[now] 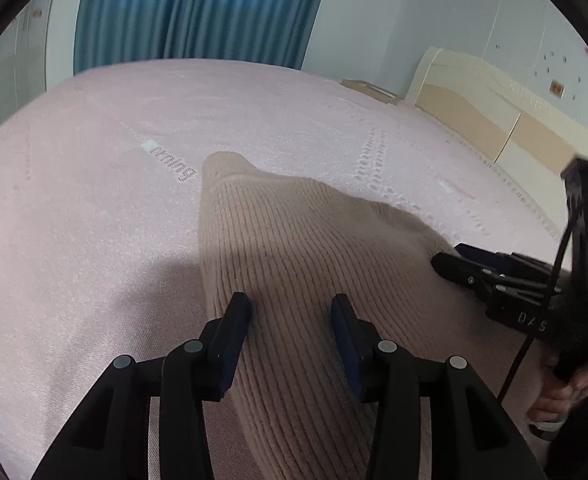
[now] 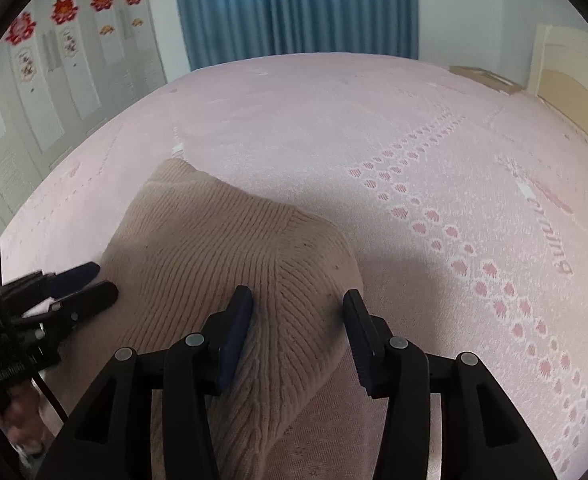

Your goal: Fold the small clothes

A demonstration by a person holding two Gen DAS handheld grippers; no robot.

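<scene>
**Beige knit garment on the pink bed, between two parted pairs of tongs**

A beige ribbed knit garment [image 1: 294, 248] lies on a pink bedspread [image 1: 94, 128], raised into a soft hump with one corner pointing away toward the blue curtain [image 1: 198, 12].

The left gripper [image 1: 292, 312] points down at the near part of the garment. Its two blue-padded fingers [image 1: 236, 332] stand apart, with ribbed cloth running up between them. The pads do not press the knit together; the fabric between them looks flat and unpinched, so the tongs are open over it.

The right gripper [image 2: 297, 312] is set the same way at the garment's right side, where a ribbed band meets the body at a diagonal seam. Its left finger [image 2: 236, 332] rests against the cloth; the right finger stands just past the garment's edge, over the bedspread. The jaws are parted and grip nothing.

In each view the other tool shows at the side, its tips near the garment's edge and slightly apart. A hand [image 1: 561, 396] holds the right tool's handle.

A pale headboard [image 1: 493, 108] stands at the far right, and red paper decorations [image 2: 64, 10] hang on wardrobe doors at the left.
</scene>
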